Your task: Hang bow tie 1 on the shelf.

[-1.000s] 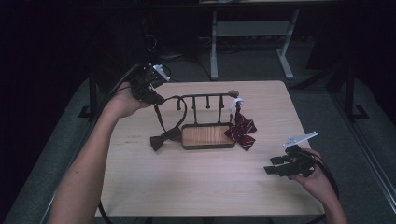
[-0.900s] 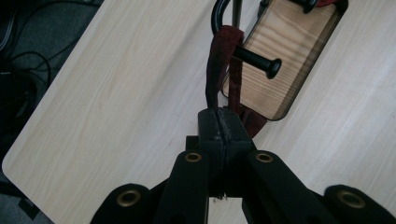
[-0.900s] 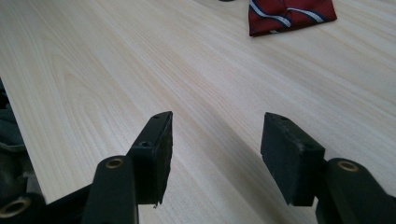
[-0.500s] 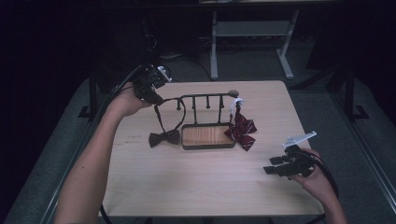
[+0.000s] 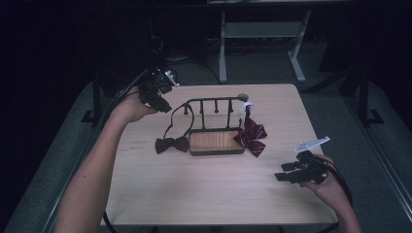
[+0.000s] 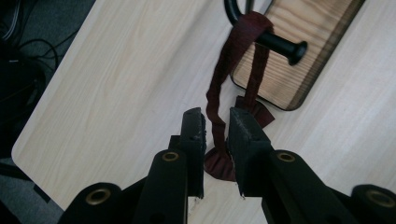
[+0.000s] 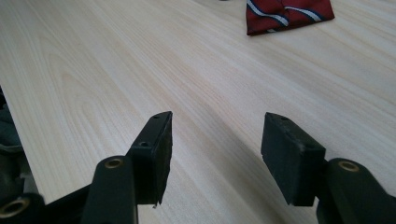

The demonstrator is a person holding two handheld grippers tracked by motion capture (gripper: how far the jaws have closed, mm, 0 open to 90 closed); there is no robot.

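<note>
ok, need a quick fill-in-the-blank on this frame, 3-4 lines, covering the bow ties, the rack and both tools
1. The dark bow tie lies on the table, its strap looped over a peg of the ____.
2. The left tool has that tie's ____ running between its jaws.
3. The right tool hovers over bare table with its jaws ____.
4. The striped bow tie sits at the rack's ____ end in the high view.

Missing words: rack; strap; open; right
</note>
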